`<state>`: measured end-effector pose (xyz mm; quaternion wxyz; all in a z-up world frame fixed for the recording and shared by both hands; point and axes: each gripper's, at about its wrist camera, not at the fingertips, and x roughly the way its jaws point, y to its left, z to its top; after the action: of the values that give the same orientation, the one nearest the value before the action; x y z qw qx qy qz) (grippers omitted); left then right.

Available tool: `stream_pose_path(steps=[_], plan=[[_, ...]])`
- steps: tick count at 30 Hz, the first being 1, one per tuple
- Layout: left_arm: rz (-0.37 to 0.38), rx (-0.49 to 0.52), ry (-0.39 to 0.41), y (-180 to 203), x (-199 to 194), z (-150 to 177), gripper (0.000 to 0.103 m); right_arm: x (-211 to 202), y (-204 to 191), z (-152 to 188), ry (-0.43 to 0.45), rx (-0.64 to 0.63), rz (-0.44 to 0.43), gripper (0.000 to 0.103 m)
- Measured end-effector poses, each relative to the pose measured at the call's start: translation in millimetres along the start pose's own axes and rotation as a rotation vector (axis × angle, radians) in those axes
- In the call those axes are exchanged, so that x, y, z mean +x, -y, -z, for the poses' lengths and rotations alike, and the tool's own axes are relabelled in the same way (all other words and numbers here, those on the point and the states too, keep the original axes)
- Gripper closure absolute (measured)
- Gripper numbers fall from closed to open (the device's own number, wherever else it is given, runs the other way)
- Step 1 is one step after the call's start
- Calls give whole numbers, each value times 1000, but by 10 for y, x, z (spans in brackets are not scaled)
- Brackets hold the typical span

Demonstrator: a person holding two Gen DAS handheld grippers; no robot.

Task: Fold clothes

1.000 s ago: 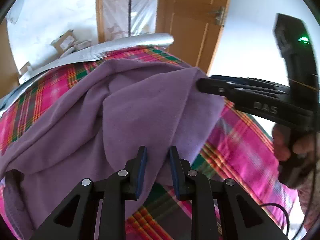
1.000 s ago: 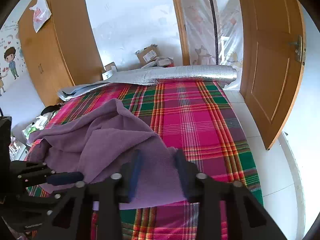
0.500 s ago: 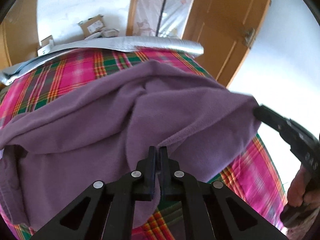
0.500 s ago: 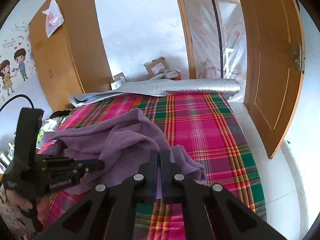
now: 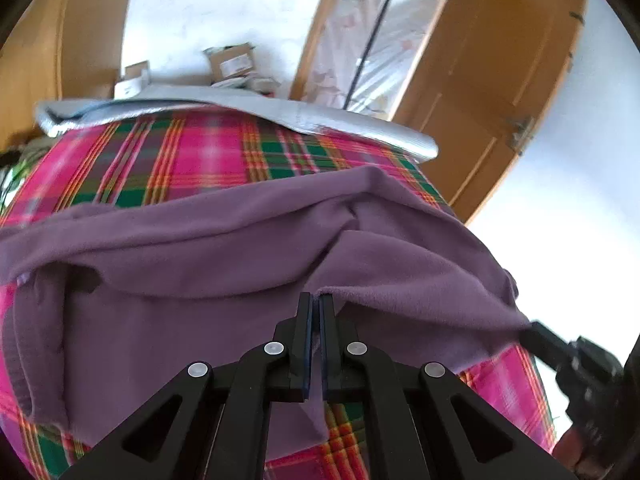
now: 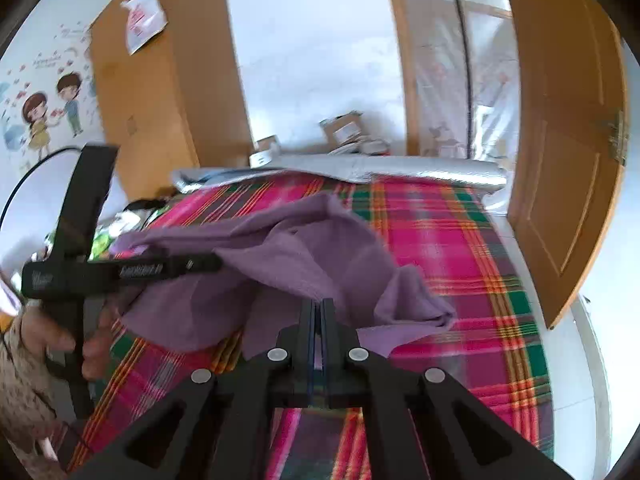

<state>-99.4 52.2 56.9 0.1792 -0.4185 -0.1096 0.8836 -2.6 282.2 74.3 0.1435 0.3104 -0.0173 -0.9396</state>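
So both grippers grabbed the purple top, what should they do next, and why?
Probably lift the near edge and carry it across toward the far side. The left gripper and right gripper are each shut on the purple top, which lies bunched on the plaid bed.

- The left wrist view rides on the left gripper (image 5: 315, 300), tilted down, close over the purple garment (image 5: 192, 264) on the plaid bed (image 5: 192, 160)
- The right wrist view rides on the right gripper (image 6: 316, 304), tilted less steeply
- Both face the far door (image 6: 568, 152) and share garment, bed and silver mat (image 5: 344, 124)
- Each sees the other gripper at its edge
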Motion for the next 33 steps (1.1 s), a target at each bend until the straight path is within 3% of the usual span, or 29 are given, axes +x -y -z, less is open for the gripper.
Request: stream_pose_path(steps=[6,11,14,21,30,33], plan=[[131,-53,-98,2,-21,113,100,61,-40,101,-28,15,-47,101],[267,-73,-166,126,-49,191,83,65,-64,151,-42,10,-61,101],[336,-84,-196,225,-9,202,79,66,-111,186,-56,-12,-64,101],[357,-204,-250,264,190,166,73,96,-219,246,-88,-62,-77,101],[427,-238,-285,363,216,262,73,179,-227,302,-123,-75,-72,101],[426,-223,-289,405,261,278,59,172,-225,322,-125,-70,-80,101]])
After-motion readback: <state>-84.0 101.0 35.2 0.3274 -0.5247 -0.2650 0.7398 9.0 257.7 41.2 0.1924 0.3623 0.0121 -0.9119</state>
